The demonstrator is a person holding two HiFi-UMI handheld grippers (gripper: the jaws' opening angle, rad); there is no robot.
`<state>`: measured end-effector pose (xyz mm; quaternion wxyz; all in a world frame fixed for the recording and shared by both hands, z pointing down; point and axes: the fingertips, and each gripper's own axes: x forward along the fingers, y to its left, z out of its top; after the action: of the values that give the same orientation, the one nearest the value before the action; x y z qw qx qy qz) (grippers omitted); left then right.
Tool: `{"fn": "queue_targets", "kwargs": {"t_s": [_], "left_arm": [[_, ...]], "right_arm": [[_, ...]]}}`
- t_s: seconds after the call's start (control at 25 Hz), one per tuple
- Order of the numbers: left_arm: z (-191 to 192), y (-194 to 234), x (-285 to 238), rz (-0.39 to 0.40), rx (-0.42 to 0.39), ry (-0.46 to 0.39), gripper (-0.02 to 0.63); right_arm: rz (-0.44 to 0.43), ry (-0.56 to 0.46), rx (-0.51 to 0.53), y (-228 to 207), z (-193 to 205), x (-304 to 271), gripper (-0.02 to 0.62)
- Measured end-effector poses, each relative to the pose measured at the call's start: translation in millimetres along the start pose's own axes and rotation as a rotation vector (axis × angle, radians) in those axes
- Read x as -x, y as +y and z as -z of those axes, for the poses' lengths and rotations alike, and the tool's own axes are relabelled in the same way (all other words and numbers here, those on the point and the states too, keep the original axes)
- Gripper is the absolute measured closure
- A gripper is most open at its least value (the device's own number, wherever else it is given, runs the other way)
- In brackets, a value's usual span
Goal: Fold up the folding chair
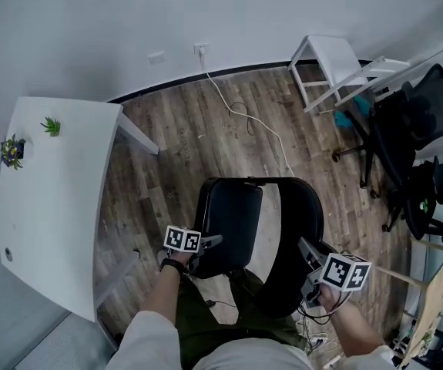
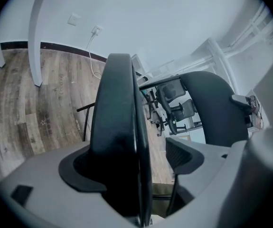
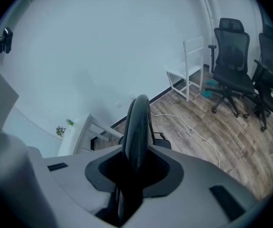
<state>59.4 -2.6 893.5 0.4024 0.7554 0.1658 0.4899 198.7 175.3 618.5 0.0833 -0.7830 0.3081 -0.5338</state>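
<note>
Loosely, the seat point(image 1: 229, 214) is carried in the spread left hand-held gripper point(image 1: 209, 244), the backrest point(image 1: 302, 214) pinched by the right hand-held gripper point(image 1: 308, 251); unclamped, the seat could be dropped.

Black padded folding chair point(image 1: 229, 230), standing on wooden floor point(image 1: 206, 137) toward 6 o'clock in the head view, only partly folded: flat seat point(image 2: 119, 122) tilted at 9 o'clock, curved backrest point(image 1: 298, 233) at 3 o'clock, gap between.
</note>
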Motion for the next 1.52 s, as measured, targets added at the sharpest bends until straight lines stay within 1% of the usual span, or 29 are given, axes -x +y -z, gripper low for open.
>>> {"fn": "queue_targets", "kwargs": {"t_s": [0.28, 0.4, 0.56, 0.8, 1.0, 1.2, 1.32, 1.44, 1.52], "left_arm": [[-1.6, -29.2, -4.4, -0.037, -0.018, -0.005, 0.198], [-2.9, -40.2, -4.9, -0.034, -0.020, -0.006, 0.198], [-2.2, -59.5, -6.3, -0.006, -0.027, -0.010, 0.198], [0.2, -75.8, -10.6, -0.017, -0.047, -0.010, 0.198], [10.6, -93.8, -17.8, -0.033, -0.092, -0.031, 0.199], [15.8, -101.6, -20.6, -0.067, -0.135, -0.056, 0.199], [18.9, -100.2, -22.8, -0.082, -0.132, -0.061, 0.199], [21.4, -102.8, -23.9, -0.109, -0.170, -0.063, 0.198], [21.0, -104.3, -24.1, -0.113, -0.172, -0.073, 0.198]], "right_arm": [[0.017, 0.012, 0.030, 18.3, -2.9, 4.0, 0.491], [-0.007, 0.023, 0.051, 31.4, -4.2, 3.1, 0.483], [-0.052, 0.040, 0.062, 49.2, -3.2, 2.0, 0.457], [-0.080, 0.059, 0.061, 62.1, -4.1, 3.5, 0.445], [-0.104, 0.129, 0.099, 72.9, -4.4, 3.5, 0.436], [-0.118, 0.210, 0.026, 71.4, -3.1, 7.2, 0.436], [-0.103, 0.231, 0.037, 68.9, -4.8, 7.5, 0.437], [-0.093, 0.254, 0.053, 67.5, -3.0, 8.5, 0.442], [-0.090, 0.276, 0.072, 67.5, -2.7, 8.9, 0.442]]}}
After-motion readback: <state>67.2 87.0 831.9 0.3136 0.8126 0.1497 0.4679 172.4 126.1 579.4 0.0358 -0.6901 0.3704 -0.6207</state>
